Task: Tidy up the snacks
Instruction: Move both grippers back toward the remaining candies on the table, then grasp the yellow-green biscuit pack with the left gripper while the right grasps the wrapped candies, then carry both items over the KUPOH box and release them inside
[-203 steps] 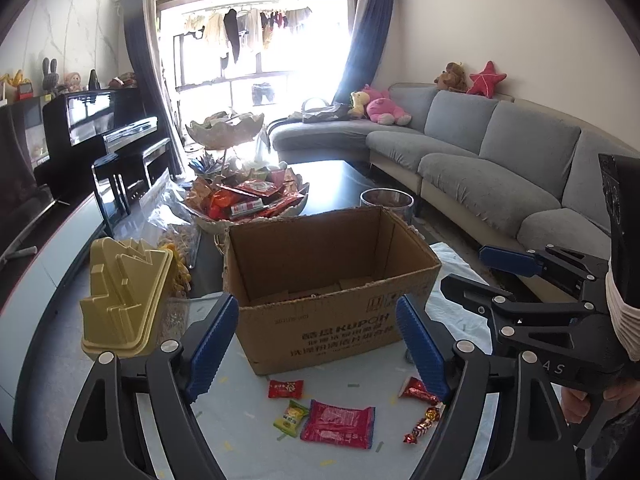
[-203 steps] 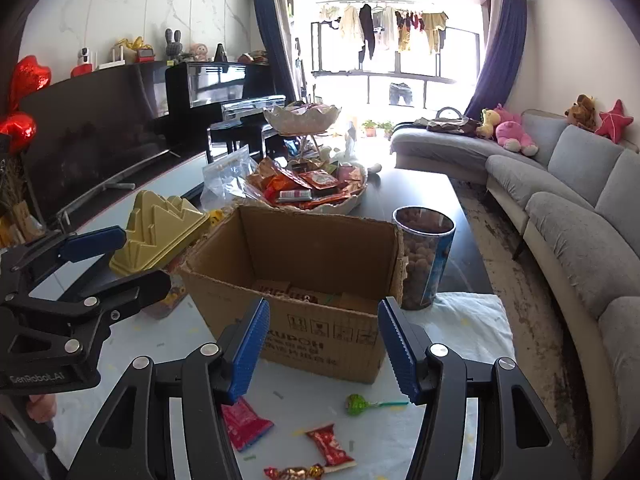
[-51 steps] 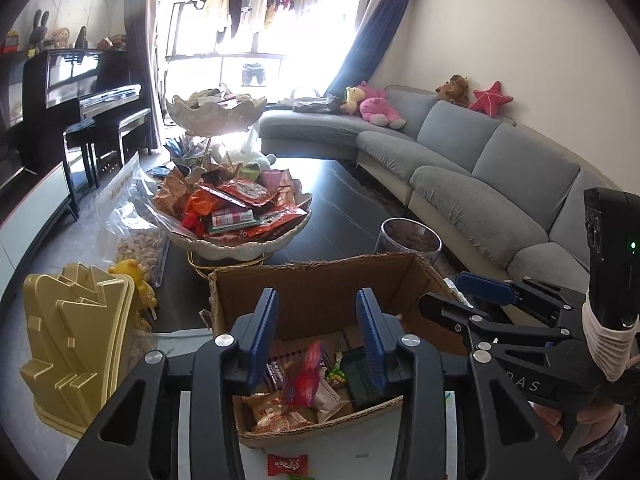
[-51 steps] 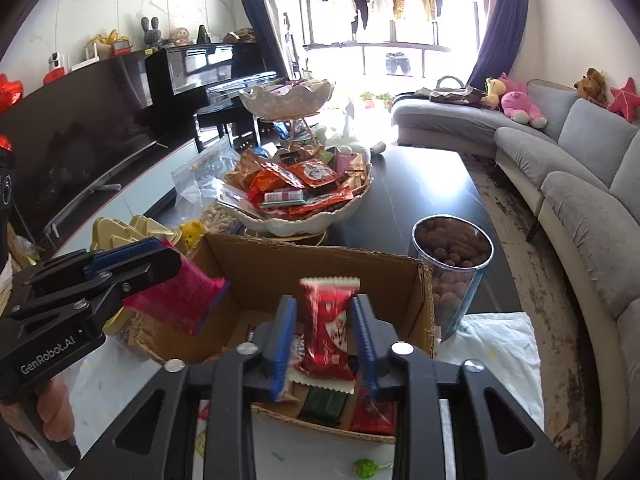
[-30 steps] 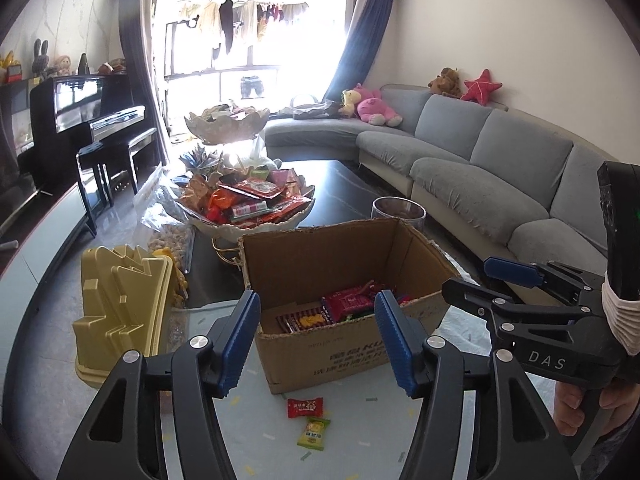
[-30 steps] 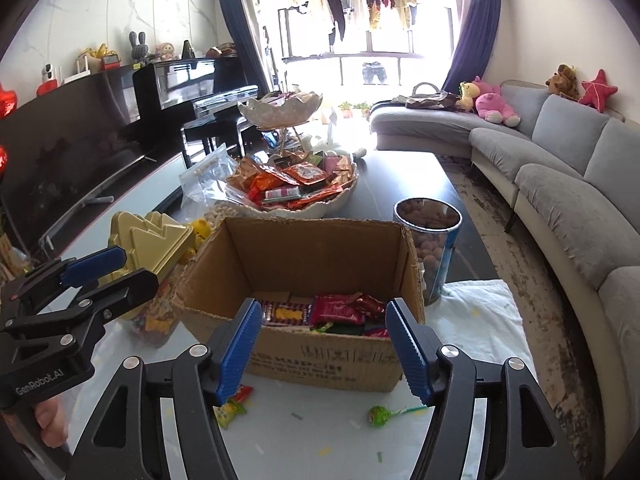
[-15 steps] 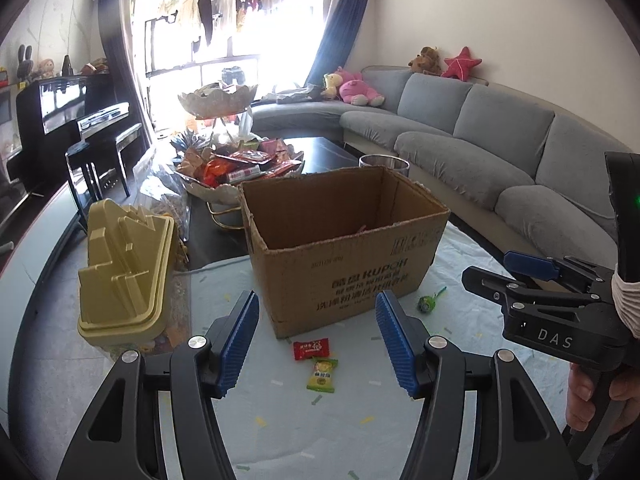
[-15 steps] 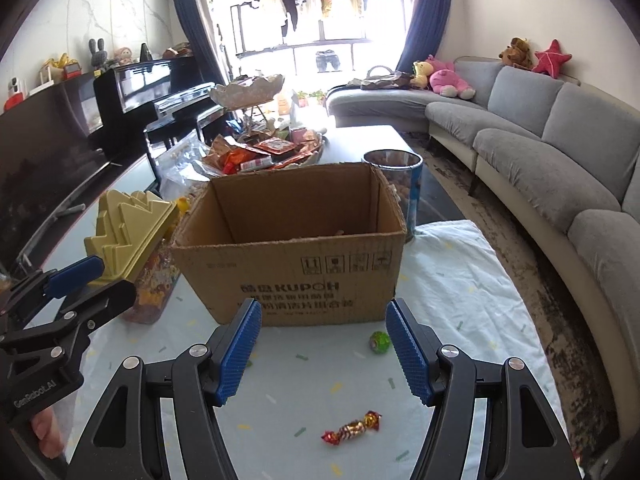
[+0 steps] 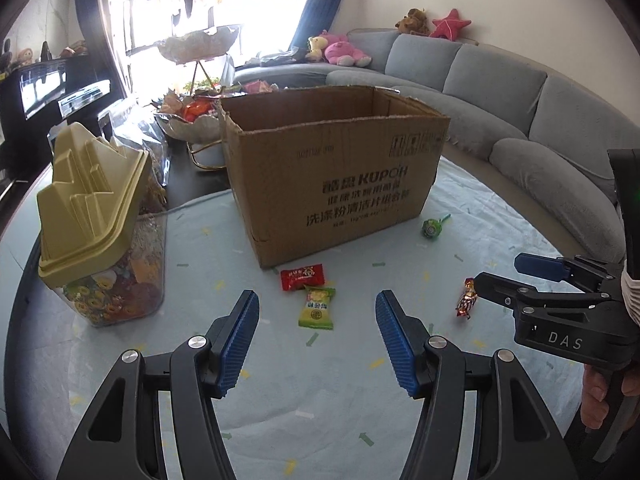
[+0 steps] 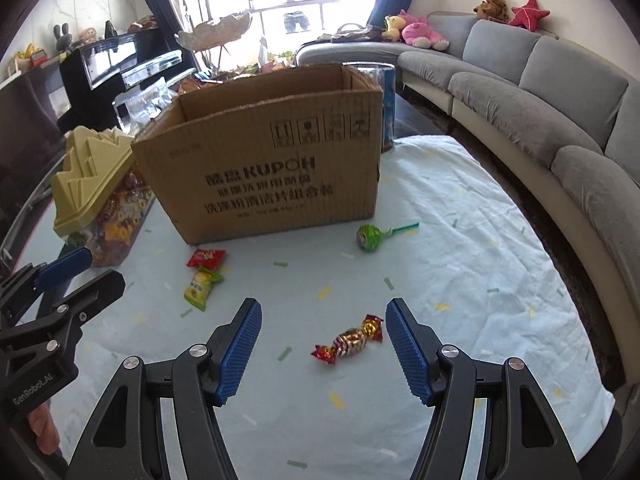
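An open cardboard box (image 9: 340, 176) (image 10: 272, 168) stands on the pale cloth. In front of it lie a red snack packet (image 9: 302, 277) (image 10: 206, 258), a yellow-green packet (image 9: 317, 307) (image 10: 200, 284), a gold-and-red wrapped candy (image 9: 467, 298) (image 10: 348, 340) and a green lollipop (image 9: 431, 227) (image 10: 370, 237). My left gripper (image 9: 316, 338) is open and empty, low over the cloth just short of the yellow-green packet. My right gripper (image 10: 323, 344) is open and empty, with the wrapped candy between its fingers' line. The box's inside is hidden.
A clear jar with a yellow stepped lid (image 9: 96, 236) (image 10: 100, 200) stands left of the box. A bowl of snacks (image 9: 188, 116) and a tin (image 10: 386, 100) sit behind the box. A grey sofa (image 10: 560, 128) runs along the right.
Both grippers dropped their snacks into the box, opened, pulled back and came down low over the cloth. The loose candies now lie close in front of the fingers.
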A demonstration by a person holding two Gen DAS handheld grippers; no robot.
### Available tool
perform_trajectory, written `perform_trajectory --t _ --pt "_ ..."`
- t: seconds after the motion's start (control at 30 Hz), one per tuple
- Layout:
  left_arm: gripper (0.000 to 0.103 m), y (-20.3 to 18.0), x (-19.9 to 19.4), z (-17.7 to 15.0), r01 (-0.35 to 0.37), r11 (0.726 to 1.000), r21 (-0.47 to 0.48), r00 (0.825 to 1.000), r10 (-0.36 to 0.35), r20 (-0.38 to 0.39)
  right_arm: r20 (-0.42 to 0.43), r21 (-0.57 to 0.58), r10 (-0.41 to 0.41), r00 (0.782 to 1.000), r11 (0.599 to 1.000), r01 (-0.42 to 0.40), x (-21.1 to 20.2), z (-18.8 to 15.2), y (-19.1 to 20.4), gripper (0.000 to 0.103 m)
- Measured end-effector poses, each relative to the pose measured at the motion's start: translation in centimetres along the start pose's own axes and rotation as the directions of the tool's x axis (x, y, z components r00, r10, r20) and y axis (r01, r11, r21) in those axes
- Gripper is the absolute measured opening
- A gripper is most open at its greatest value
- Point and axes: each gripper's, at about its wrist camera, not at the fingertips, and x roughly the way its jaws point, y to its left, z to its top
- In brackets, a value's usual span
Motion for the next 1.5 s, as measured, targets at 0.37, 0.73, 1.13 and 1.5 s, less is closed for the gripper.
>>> perform_trajectory --t 0.37,0.73,1.13,1.5 --pt "0.059 -0.4 4.6 -1.6 0.009 1.0 0.016 0.996 -0.007 -0.092 -0.113 0.094 0.035 0.993 0.995 -0.024 4.0 -2.2 -1.9 0.058" --pt "0.051 -0.1 8.9 -1.5 0.031 0.999 -0.017 0.989 -0.033 -0.147 -0.131 0.044 0.031 0.991 0.999 -0.025 6.4 -1.7 -1.7 0.035" --pt "0.026 0.0 11.1 -1.0 0.038 0.997 -0.06 0.983 -0.048 -0.178 -0.119 -0.021 0.04 0.992 0.999 -0.043 7.2 -1.0 -1.3 0.02" --pt "0.021 -0.7 8.9 -0.3 0.026 0.995 -0.094 0.989 -0.039 -0.142 -0.078 -0.06 0.109 0.991 0.992 -0.114 6.2 0.4 -1.0 0.02"
